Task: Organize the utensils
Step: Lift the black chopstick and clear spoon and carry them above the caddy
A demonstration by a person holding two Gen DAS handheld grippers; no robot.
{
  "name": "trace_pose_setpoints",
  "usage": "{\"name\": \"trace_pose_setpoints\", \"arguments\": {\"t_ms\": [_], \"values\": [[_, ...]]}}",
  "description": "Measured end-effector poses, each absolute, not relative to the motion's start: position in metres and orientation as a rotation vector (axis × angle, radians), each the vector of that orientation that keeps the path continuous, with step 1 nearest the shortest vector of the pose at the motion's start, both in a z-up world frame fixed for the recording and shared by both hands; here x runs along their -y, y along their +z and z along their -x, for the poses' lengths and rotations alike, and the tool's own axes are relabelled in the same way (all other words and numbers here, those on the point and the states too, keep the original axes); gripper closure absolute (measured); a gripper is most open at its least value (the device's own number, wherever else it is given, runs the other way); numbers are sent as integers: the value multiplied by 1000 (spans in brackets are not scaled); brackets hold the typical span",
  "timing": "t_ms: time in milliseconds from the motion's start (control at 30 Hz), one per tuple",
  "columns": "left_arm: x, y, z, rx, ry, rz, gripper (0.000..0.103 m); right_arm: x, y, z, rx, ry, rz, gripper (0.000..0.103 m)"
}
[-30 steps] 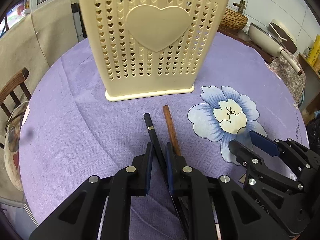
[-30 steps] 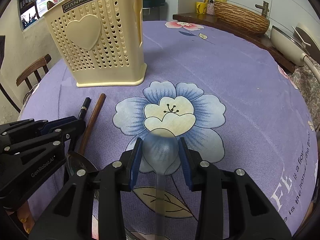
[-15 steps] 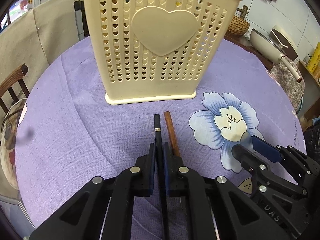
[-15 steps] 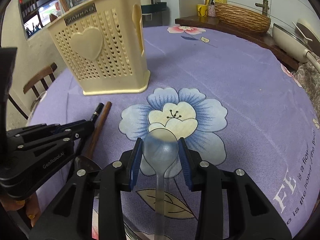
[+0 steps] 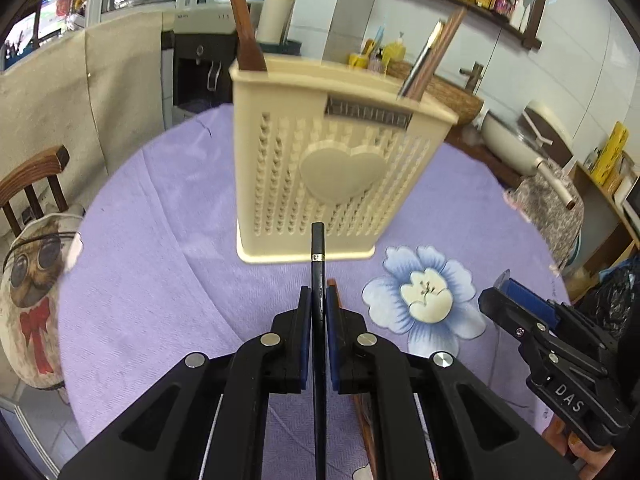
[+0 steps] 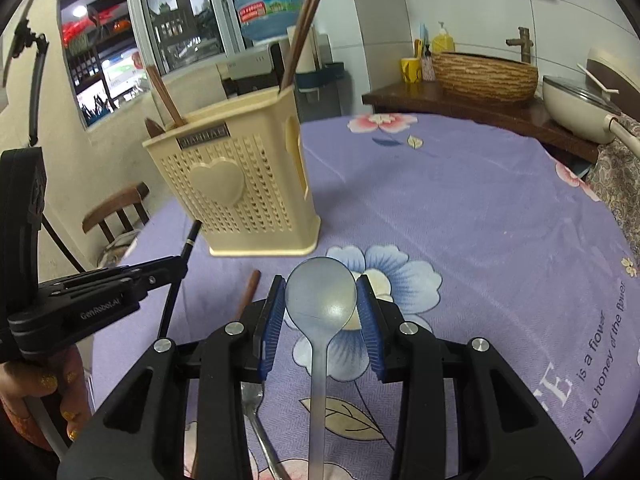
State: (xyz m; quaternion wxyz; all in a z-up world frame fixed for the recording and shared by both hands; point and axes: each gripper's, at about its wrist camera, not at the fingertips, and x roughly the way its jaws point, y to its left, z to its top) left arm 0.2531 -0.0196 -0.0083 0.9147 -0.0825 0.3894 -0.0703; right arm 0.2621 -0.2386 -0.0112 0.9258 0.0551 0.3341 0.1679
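A kitchen table under a purple flowered cloth (image 6: 460, 208) carries a cream holder (image 5: 332, 176). A second ago both tools lay low before it; now the left gripper (image 5: 319, 312), clamped on a black chopstick (image 5: 318, 264), and the right gripper (image 6: 321, 308), pinching a translucent spoon (image 6: 321, 292), are lifted, ready for dropping in. A brown chopstick (image 6: 248, 292) remains on the cloth beside the holder.

Read "DAS" in white on the right gripper (image 5: 505, 284) body; "GenRobot.AI" on the left gripper (image 6: 182, 264) body. On the purple tablecloth (image 6: 480, 208): "is a flower", "is the honey of the flower". Nameplate (image 5: 368, 115) on the cream utensil holder (image 5: 332, 168) blurred, not legible.
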Motion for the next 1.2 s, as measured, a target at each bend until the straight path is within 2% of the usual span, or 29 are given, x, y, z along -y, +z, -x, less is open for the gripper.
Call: {"name": "trace_pose_setpoints", "arguments": {"t_ms": [400,1200], "values": [[6,48,-227,-637,-157,208,96,244,17,-250,-610,336,-123,66],[-11,68,-214,-582,-157,233,96,241,22,-249,-583,342,-114,66]]}}
